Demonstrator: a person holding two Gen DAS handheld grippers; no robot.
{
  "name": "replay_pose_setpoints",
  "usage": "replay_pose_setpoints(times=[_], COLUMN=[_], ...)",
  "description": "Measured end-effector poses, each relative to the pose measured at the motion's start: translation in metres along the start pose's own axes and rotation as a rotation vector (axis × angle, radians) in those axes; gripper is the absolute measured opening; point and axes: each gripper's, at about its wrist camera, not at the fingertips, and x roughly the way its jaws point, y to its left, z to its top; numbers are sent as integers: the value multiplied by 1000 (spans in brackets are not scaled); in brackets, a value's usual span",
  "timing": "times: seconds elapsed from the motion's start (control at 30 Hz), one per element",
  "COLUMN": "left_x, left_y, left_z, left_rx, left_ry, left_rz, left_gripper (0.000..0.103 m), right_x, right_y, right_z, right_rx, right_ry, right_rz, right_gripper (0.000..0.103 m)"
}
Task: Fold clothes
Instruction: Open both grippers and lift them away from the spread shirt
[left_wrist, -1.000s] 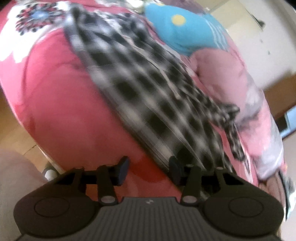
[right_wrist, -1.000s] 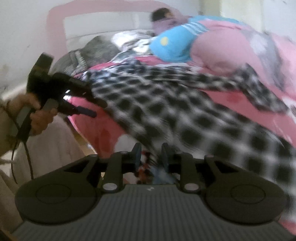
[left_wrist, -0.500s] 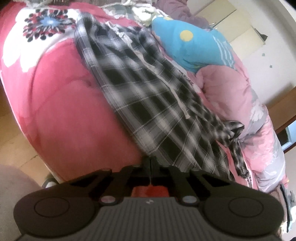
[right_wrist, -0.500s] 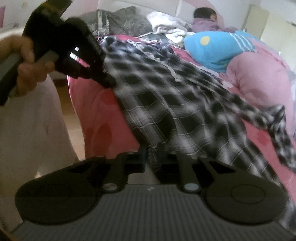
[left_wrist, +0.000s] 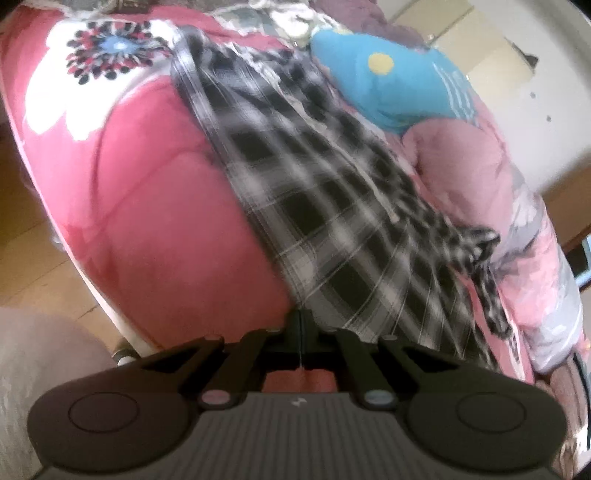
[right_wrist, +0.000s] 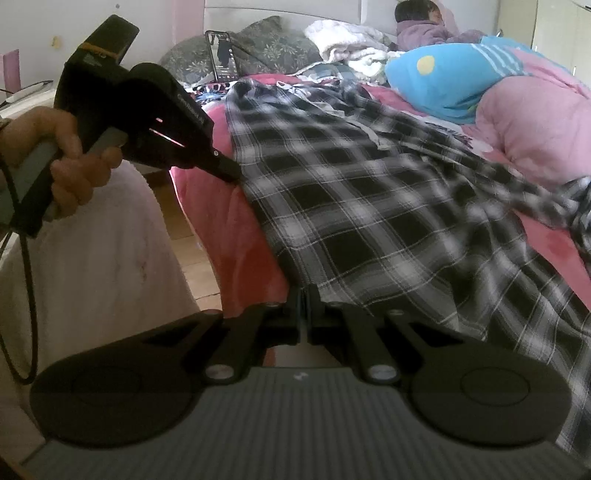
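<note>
The right gripper is pinching the near hem of the checked shirt; the left gripper is clamping the same edge farther along. The shirt is lying spread over a red quilt. Beyond are sitting a blue pillow, a pink duvet, a person lying and the white wall.

I found almost nothing I could read. The left gripper carried a short line of pale print on its black body, too blurred for me to make out. The phone screen showed a picture with no wording I could read.
</note>
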Motion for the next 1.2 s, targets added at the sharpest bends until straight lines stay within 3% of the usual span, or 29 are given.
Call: replay_pose_setpoints(times=[0.1,0.23,0.33,0.4,0.5,0.67,0.8,0.9,1.0,1.1,1.2], left_x=[-1,-21,-24,-26,-14,27,56,66,68,67,60], left_y=[3,-2,-28,-45,-80,-133,-151,-153,-154,-156,-169], left_z=[2,7,11,14,4,-33,-56,-62,-60,-56,-54], left_rx=[-2,47,142,205,318,485,568,598,599,585,616], left_ry=[23,-73,-76,-77,-29,78,103,89,91,87,41], left_rz=[9,56,-7,-49,-116,-178,-160,-142,-145,-151,-174], left_gripper=[9,19,22,47,49,48,46,47,48,47,46], right_x=[7,1,-6,-21,-50,-145,-222,-270,-289,-292,-276], right_y=[-3,-6,-9,-16,-33,-89,-135,-167,-189,-206,-217], right_z=[-6,-12,-19,-25,-33,-58,-103,-147,-195,-235,-251], right_rx=[32,101,161,229,347,564,746,925,1128,1302,1342], right_ry=[36,31,41,9,-52,-248,-336,-356,-340,-337,-279], right_rz=[21,59,104,120,111,-77,-376,-604,-738,-784,-809], right_gripper=[2,2,4,4,8,30,56,60,62,62,62])
